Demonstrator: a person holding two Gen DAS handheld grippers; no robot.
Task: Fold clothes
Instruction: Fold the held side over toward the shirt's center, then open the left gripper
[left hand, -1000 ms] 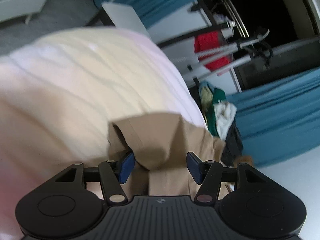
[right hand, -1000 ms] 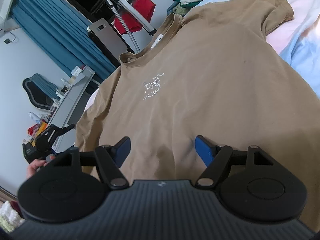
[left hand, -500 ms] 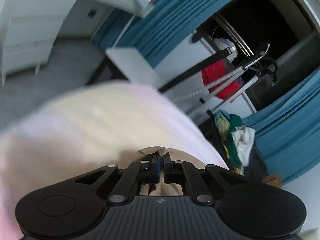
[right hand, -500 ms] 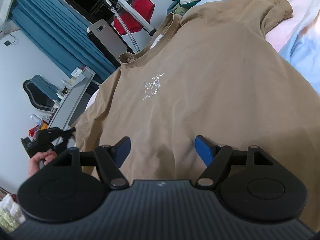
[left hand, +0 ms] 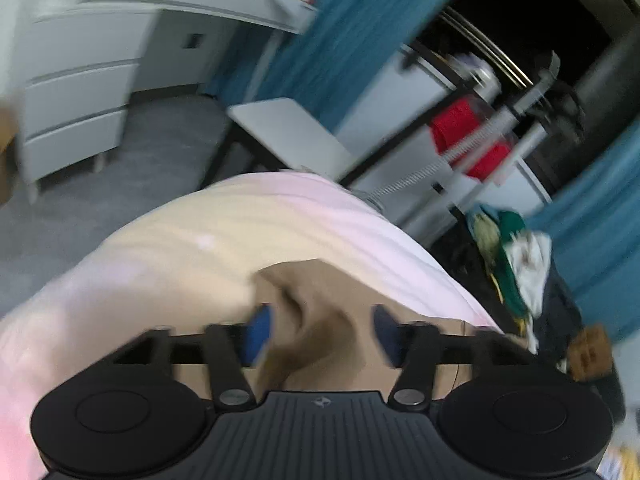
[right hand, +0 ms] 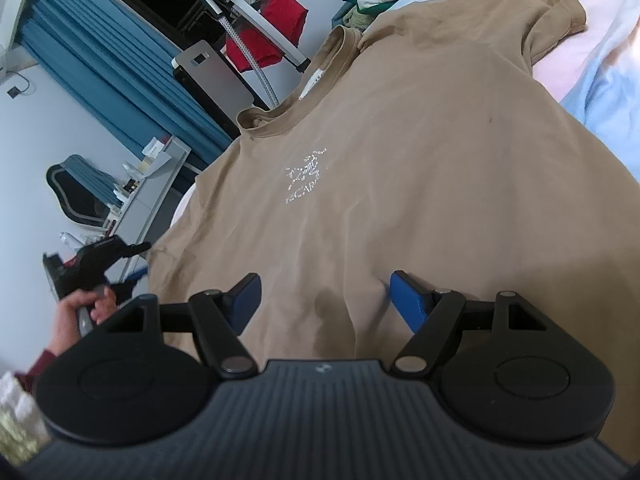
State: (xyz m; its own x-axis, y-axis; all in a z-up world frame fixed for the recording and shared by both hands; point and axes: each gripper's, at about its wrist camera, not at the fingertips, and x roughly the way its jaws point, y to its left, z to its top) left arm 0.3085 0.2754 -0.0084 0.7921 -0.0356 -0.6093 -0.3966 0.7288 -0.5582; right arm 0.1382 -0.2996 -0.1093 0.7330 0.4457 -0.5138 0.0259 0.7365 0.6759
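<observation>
Since half a second ago your left gripper (left hand: 320, 334) went from pinched together to fingers opening, a raised fold of the tan T-shirt (right hand: 400, 160) between them but no pad pressing, so that sleeve looks released, not folded yet. Right gripper (right hand: 324, 300) unchanged, fingers apart over the hem, holding nothing. Shirt lies flat, face up on the bed (left hand: 200, 240), long axis running lower centre to collar at upper centre of the right view.

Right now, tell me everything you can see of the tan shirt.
The tan shirt is a short-sleeved cotton-looking tee with a ribbed collar, white neck tag and small white chest logo. It lies face up, spread nearly flat on the pastel bedding, lightly creased. One sleeve sits rumpled between the left claw's opening jaws, unpinched.
</observation>
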